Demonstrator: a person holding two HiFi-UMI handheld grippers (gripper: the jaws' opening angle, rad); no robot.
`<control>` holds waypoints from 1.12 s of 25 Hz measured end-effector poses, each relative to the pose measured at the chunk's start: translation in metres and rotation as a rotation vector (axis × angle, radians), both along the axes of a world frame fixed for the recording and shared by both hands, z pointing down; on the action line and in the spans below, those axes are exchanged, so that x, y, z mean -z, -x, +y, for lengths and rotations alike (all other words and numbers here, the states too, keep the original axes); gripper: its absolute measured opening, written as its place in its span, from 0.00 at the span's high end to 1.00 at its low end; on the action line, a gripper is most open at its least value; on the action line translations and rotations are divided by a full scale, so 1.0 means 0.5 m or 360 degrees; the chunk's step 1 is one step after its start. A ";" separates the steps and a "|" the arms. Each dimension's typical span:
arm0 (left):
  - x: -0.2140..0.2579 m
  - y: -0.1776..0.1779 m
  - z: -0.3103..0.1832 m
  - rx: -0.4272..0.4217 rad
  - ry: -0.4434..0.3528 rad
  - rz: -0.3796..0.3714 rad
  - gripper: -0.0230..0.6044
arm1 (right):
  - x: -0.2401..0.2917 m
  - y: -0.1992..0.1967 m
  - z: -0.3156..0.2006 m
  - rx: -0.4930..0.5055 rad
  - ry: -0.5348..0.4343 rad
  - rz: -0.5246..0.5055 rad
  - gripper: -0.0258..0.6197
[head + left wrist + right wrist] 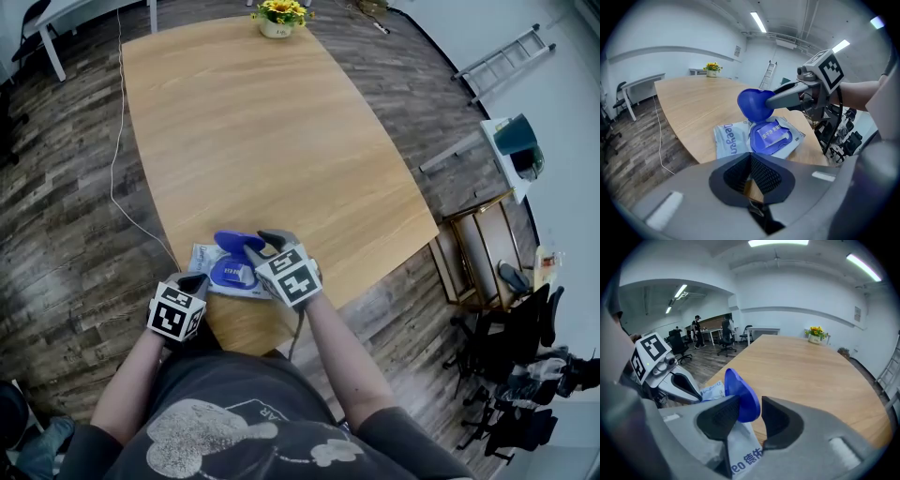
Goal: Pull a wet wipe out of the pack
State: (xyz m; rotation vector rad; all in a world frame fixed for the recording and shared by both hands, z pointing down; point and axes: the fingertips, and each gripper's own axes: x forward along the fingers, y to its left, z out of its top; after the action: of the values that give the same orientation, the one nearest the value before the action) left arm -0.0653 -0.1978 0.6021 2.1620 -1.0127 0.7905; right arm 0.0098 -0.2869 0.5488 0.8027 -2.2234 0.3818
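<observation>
Lying at the near edge of the surface (272,131), the wet wipe pack (204,261) has its blue lid (743,397) raised between the right gripper's (750,405) part-open jaws, while the left gripper (751,161) waits closed and empty beside it, so seemingly no wipe is drawn yet.

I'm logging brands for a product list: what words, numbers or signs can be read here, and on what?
"Deeyeo": on the wet wipe pack, left gripper view.
"eo 德佑": same pack, right gripper view, start hidden.
Blue label on the pack: Chinese print, too blurred to read.
Marker cubes: patterns only, no words.
</observation>
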 end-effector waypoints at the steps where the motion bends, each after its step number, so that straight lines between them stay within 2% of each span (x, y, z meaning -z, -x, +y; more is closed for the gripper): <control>1: 0.000 0.000 0.000 0.0004 0.0001 0.0000 0.93 | -0.007 -0.003 -0.006 -0.0024 0.0011 0.0003 0.74; 9: -0.002 -0.002 0.000 0.0046 -0.0004 -0.0022 0.93 | -0.038 -0.005 -0.021 -0.0094 0.0040 -0.0029 0.66; 17: 0.011 -0.005 0.008 0.0051 -0.0012 0.0013 0.93 | -0.007 -0.028 -0.025 -0.0143 -0.0144 -0.0059 0.63; 22: 0.063 -0.002 0.000 0.0087 -0.0149 0.0092 0.93 | 0.046 -0.077 -0.013 -0.0254 -0.0270 -0.0177 0.63; 25: 0.095 -0.029 0.001 0.0025 -0.0264 0.0117 0.93 | 0.069 -0.100 0.006 -0.0302 -0.0279 -0.0244 0.63; 28: 0.105 -0.069 0.011 -0.0065 -0.0303 0.0130 0.91 | 0.076 -0.107 0.035 -0.0323 -0.0244 -0.0281 0.63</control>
State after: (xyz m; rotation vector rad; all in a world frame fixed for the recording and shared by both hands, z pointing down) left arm -0.0308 -0.1923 0.5495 2.3628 -1.0414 0.6405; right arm 0.0635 -0.2692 0.5110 1.1202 -2.3631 0.3953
